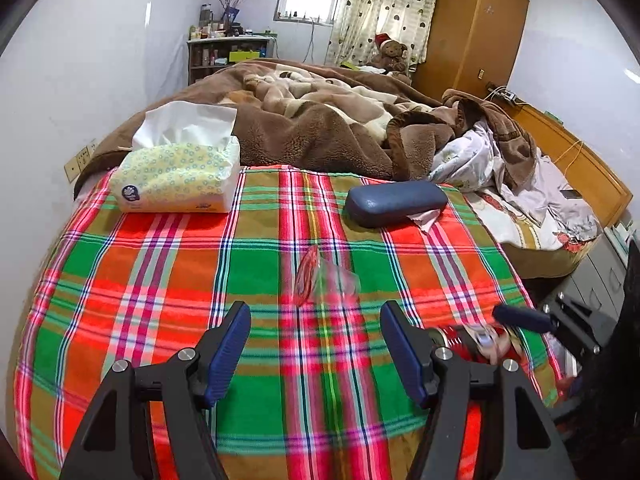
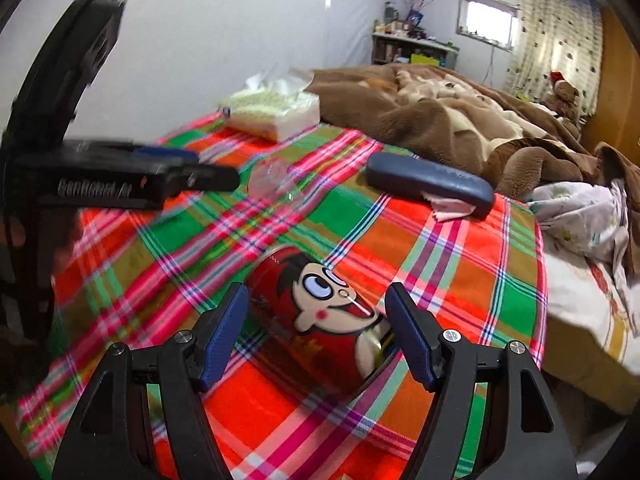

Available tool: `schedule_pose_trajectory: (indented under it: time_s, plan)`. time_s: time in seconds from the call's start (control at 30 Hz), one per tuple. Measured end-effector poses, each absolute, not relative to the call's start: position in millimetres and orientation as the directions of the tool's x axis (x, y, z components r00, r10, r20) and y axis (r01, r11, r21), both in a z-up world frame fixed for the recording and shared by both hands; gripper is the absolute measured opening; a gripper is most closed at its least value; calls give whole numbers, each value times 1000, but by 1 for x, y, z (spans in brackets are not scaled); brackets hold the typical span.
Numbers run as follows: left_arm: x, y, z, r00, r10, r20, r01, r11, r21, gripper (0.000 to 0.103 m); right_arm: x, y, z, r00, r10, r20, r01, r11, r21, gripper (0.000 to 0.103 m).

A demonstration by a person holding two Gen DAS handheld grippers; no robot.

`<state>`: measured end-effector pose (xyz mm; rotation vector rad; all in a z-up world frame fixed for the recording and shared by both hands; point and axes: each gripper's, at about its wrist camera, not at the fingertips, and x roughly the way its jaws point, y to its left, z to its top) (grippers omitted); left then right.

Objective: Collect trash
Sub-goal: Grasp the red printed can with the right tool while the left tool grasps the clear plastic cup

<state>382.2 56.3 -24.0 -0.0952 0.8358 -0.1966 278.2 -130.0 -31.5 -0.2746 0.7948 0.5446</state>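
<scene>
A clear plastic wrapper (image 1: 326, 280) with a red strip lies on the plaid cloth (image 1: 160, 280), just ahead of my open, empty left gripper (image 1: 315, 320). It also shows in the right wrist view (image 2: 272, 178). A red can (image 2: 320, 312) with a cartoon face lies on its side between the fingers of my open right gripper (image 2: 316, 304); the pads stand apart from it. The can shows blurred in the left wrist view (image 1: 460, 340), with a right fingertip (image 1: 520, 318) over it. The left gripper (image 2: 192, 176) appears at the left of the right wrist view.
A tissue pack (image 1: 180, 172) sits at the far left of the cloth. A dark blue glasses case (image 1: 396, 202) lies on a pink cloth scrap (image 1: 426, 218). Behind are a brown blanket (image 1: 320, 120), bedding, a wooden headboard (image 1: 580, 160) and a wardrobe (image 1: 476, 28).
</scene>
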Motion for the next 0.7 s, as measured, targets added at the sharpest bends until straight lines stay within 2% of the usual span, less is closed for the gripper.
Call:
schedule_pose_trajectory:
  time_s: [0.23, 0.5, 0.7]
  plan:
    - [405, 47, -36, 638, -211, -741, 150, 977, -149, 67, 284, -131, -39, 559, 300, -773, -548, 834, -72, 72]
    - [417, 33, -47, 621, -210, -755, 179, 976, -124, 67, 283, -147, -37, 578, 271, -770, -487, 871, -59, 60]
    - [425, 28, -56, 609, -203, -766, 193, 976, -105, 67, 291, -160, -39, 599, 230, -767, -408, 912, -46, 58]
